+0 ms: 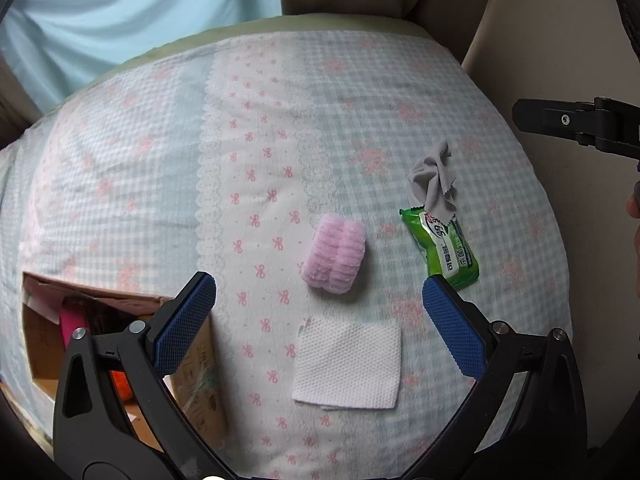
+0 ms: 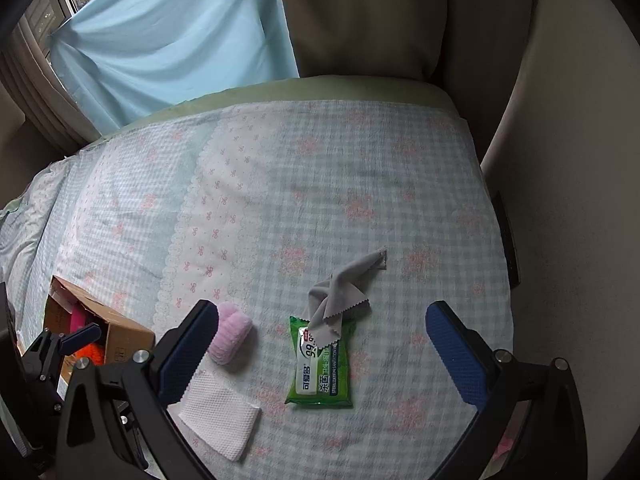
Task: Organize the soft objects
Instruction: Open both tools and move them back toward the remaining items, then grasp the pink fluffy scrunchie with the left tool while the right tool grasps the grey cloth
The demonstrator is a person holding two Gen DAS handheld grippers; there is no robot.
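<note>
On the checked bedspread lie a pink fuzzy roll (image 1: pixel 334 257) (image 2: pixel 231 338), a folded white cloth (image 1: pixel 347 366) (image 2: pixel 219 421), a green wet-wipe pack (image 1: pixel 443 246) (image 2: pixel 321 361) and a crumpled grey cloth (image 1: pixel 432 180) (image 2: pixel 342 294) whose edge overlaps the pack's top. My left gripper (image 1: pixel 319 292) is open and empty, hovering over the white cloth just short of the pink roll. My right gripper (image 2: pixel 322 320) is open and empty, above the green pack and grey cloth. Its finger shows at the right edge of the left wrist view (image 1: pixel 576 122).
An open cardboard box (image 1: pixel 60 320) (image 2: pixel 100 330) with pink and orange items inside sits at the left on the bed. A light blue curtain (image 2: pixel 168 36) and beige wall stand behind the bed. The bed edge drops off at the right.
</note>
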